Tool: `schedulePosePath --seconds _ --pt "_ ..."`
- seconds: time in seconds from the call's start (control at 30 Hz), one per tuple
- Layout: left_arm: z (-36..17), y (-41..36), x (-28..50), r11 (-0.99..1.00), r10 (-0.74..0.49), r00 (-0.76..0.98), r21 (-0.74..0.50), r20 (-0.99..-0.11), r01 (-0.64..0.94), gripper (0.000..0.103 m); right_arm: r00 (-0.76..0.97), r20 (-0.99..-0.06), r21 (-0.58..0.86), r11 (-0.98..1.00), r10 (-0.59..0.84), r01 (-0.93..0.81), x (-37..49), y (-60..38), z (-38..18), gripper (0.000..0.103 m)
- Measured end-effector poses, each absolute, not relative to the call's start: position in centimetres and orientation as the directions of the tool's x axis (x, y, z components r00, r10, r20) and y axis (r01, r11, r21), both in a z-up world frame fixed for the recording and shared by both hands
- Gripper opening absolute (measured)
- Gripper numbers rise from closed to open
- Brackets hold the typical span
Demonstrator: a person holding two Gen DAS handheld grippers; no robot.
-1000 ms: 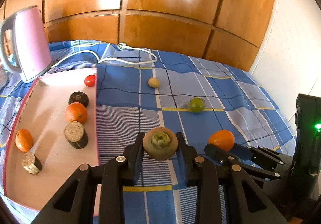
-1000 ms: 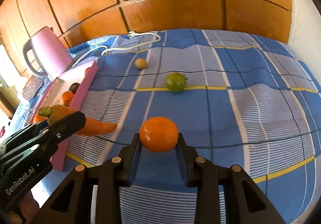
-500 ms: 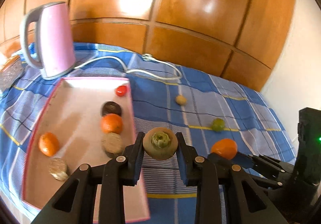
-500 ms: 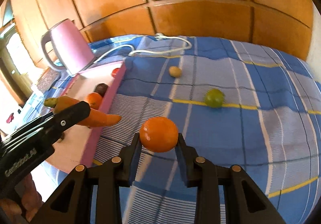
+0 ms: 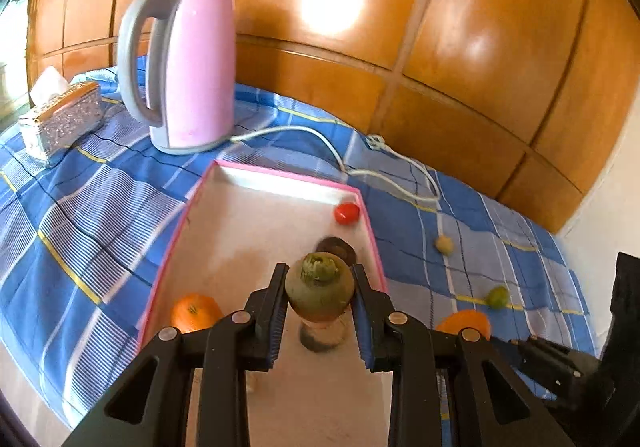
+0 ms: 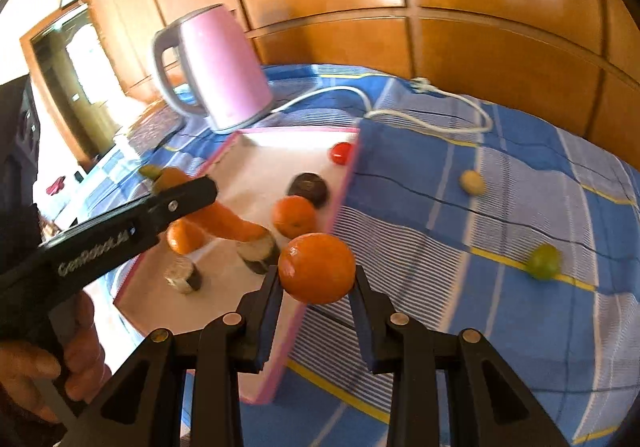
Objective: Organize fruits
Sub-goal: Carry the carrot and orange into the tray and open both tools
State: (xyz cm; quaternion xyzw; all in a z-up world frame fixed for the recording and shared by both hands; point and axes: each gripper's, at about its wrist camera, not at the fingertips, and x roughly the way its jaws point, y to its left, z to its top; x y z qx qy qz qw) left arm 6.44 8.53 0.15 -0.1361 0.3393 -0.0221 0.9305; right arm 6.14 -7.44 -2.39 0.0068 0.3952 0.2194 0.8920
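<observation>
My left gripper [image 5: 320, 277] is shut on a carrot [image 5: 320, 285], seen end-on with its green stem top toward the camera. It hangs over the pink-rimmed tray [image 5: 280, 178]. In the right wrist view the same carrot [image 6: 224, 223] slants down above the tray's fruit. My right gripper [image 6: 316, 281] is shut on an orange [image 6: 317, 267], held above the tray's near right rim [image 6: 344, 187]. In the tray lie a red tomato [image 6: 340, 153], a dark round piece [image 6: 308, 189], two oranges [image 6: 294, 217] and two cut pieces [image 6: 258, 251].
A pink kettle [image 5: 188, 67] stands behind the tray, its white cord [image 5: 384, 159] trailing right over the blue checked cloth. A silver tissue box [image 5: 60, 119] sits far left. A small tan fruit [image 6: 472, 183] and a green lime [image 6: 543, 261] lie on the cloth to the right.
Both grippers have swung left with their loads. The carrot now hangs over the tray instead of the cloth, and the orange has reached the tray's right rim.
</observation>
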Motion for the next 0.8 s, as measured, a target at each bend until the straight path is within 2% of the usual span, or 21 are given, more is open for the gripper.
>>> schedulePosePath --seconds 0.23,0.4,0.8 --pt "0.2 10.6 8.0 0.963 -0.098 0.765 -0.254 -0.636 -0.088 0.031 0.554 -0.71 0.184 0.873 0.436 -0.451 7.6 -3.7 -2.3 0.035" --pt "-0.6 11.7 8.1 0.952 -0.089 0.752 -0.279 -0.653 -0.129 0.041 0.504 -0.741 0.215 0.868 0.444 -0.448 8.7 -2.4 -3.6 0.036" --pt "-1.2 12.5 7.0 0.945 -0.013 0.732 -0.249 -0.681 -0.214 0.043 0.473 -0.744 0.27 0.861 0.471 -0.432 7.7 -2.3 -4.4 0.038"
